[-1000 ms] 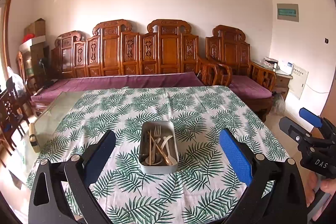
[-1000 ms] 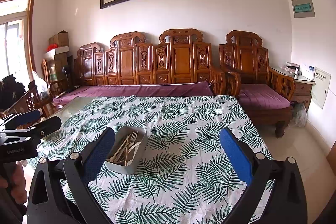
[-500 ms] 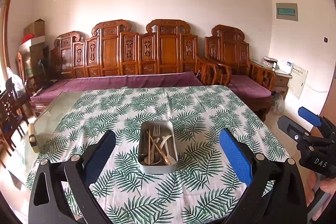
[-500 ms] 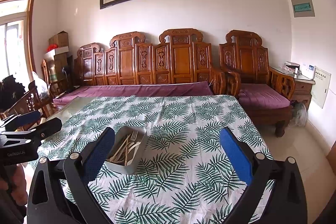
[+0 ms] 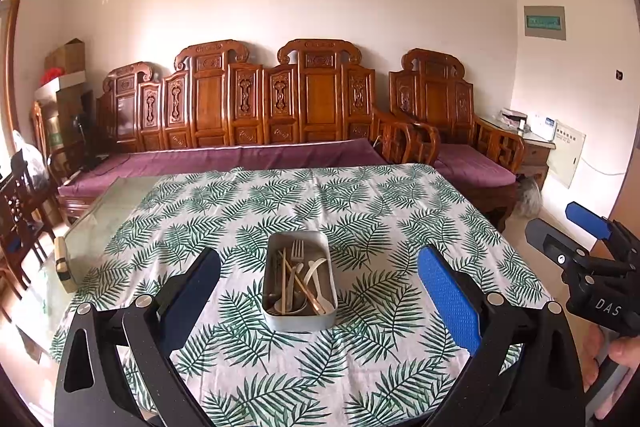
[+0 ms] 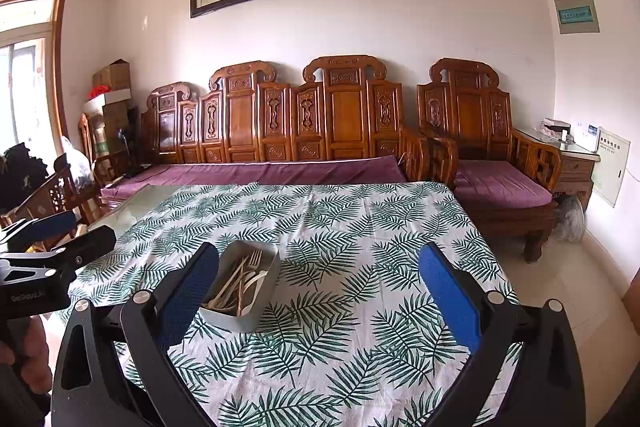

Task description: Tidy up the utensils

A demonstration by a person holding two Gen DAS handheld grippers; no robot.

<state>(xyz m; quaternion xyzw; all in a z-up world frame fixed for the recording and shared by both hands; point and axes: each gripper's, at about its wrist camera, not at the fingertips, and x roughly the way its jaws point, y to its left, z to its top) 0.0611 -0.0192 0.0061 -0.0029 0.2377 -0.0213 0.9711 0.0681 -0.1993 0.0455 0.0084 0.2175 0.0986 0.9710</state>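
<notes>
Left wrist view: the left tool (image 5: 318, 283) hovers spread wide, empty, above the leaf-print tabletop (image 5: 380, 211), framing a metal tin (image 5: 299, 321) of utensils (image 5: 298, 277). Right wrist view: the right tool (image 6: 318, 285), likewise spread and empty, sees the tin leftward; a carved wooden sofa (image 6: 280, 123) stands behind.

- Metal tin (image 5: 300, 319): rectangular, rounded corners, open top, resting flat on the leaf-print surface (image 5: 360, 211), near its front edge.
- Contents: metal fork (image 5: 297, 254), tines away; white plastic spoons (image 5: 316, 273); wooden chopsticks (image 5: 301, 285), all loosely crossed.
</notes>
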